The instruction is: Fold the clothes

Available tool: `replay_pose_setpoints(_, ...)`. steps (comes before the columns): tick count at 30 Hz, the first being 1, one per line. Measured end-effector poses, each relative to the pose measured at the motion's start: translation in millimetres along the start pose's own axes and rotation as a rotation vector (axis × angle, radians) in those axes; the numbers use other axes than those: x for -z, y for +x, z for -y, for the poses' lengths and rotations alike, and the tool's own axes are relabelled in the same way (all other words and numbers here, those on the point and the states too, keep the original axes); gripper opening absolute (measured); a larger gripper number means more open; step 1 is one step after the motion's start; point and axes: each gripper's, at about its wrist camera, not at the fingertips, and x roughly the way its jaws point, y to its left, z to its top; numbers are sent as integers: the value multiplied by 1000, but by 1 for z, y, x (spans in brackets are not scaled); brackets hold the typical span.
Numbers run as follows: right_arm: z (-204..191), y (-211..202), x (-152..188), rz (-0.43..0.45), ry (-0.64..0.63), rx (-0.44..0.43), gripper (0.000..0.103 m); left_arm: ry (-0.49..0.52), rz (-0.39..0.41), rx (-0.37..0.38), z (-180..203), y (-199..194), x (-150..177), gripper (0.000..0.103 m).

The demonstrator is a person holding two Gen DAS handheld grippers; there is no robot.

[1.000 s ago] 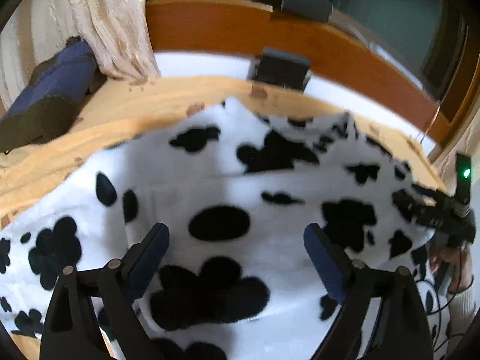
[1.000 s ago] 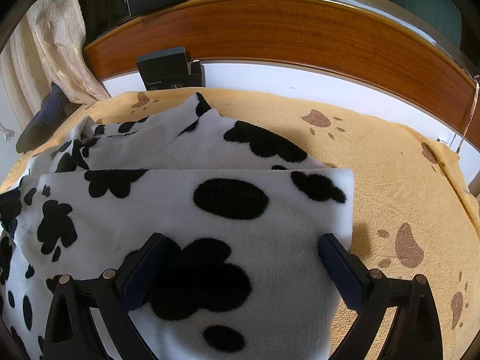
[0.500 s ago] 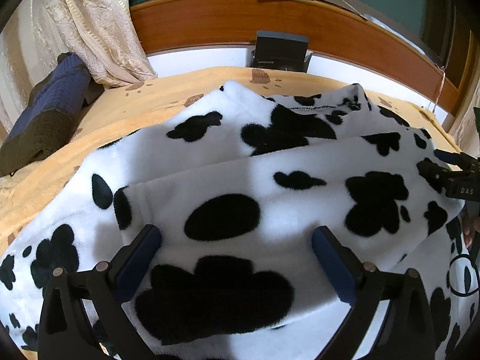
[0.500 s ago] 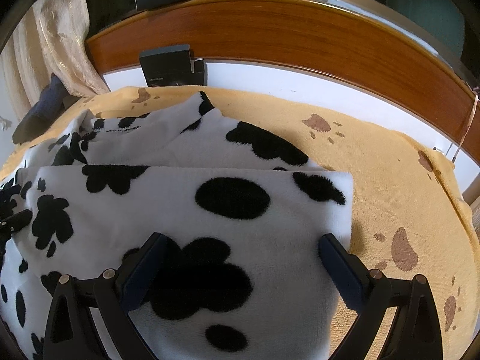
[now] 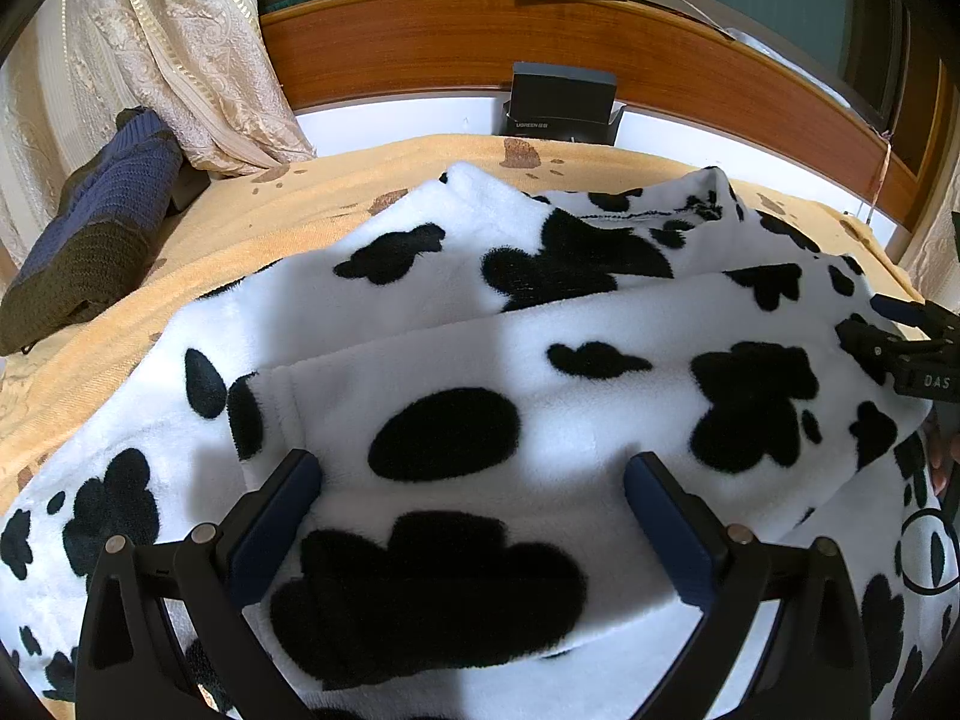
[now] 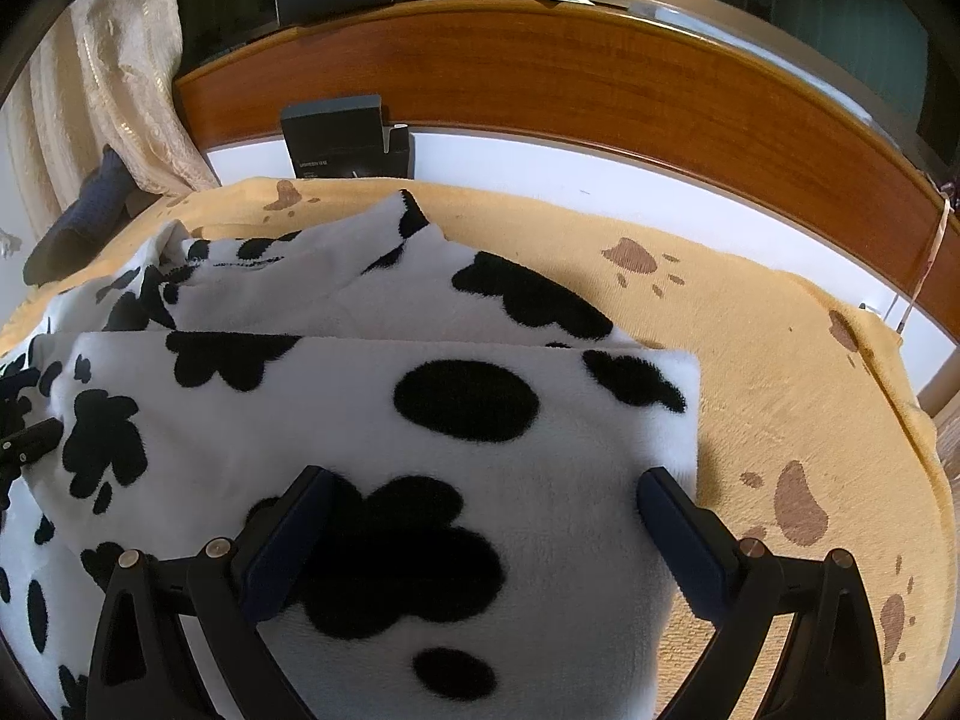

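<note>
A white fleece garment with black cow patches (image 5: 480, 372) lies on a yellow paw-print blanket (image 6: 780, 372); it also fills the right wrist view (image 6: 336, 408). Its near part is folded up over the rest, with a straight top edge. My left gripper (image 5: 474, 474) is open just above the folded layer near its left end, holding nothing. My right gripper (image 6: 486, 486) is open above the fold's right end, beside its right corner. The right gripper's tip shows at the right edge of the left wrist view (image 5: 900, 348).
A wooden headboard (image 5: 540, 48) runs along the back with a dark box (image 5: 561, 102) against it. A navy knitted item (image 5: 90, 228) and a cream curtain (image 5: 180, 48) are at the left. Bare blanket lies right of the garment.
Both grippers stay open. The left gripper has drawn back and risen, so more of the folded garment shows. The right gripper has hardly moved.
</note>
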Motion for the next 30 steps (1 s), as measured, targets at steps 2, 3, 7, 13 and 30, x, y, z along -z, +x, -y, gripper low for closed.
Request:
replay_pose_setpoints(2, 0, 0, 0, -1, -2, 1, 102, 1, 0, -1, 0, 0, 0, 102)
replay_pose_setpoints(3, 0, 0, 0, -2, -1, 0, 102, 1, -1, -2, 0, 0, 0, 102)
replay_pose_setpoints(7, 2, 3, 1, -12, 9, -18, 102, 1, -2, -3, 0, 0, 0, 102)
replay_pose_setpoints(13, 9, -2, 3, 15, 50, -42, 102, -199, 46, 113, -11, -38, -2, 102)
replay_pose_setpoints(30, -24, 0, 1, -49, -124, -146, 103, -123, -6, -100, 4, -8, 15, 102)
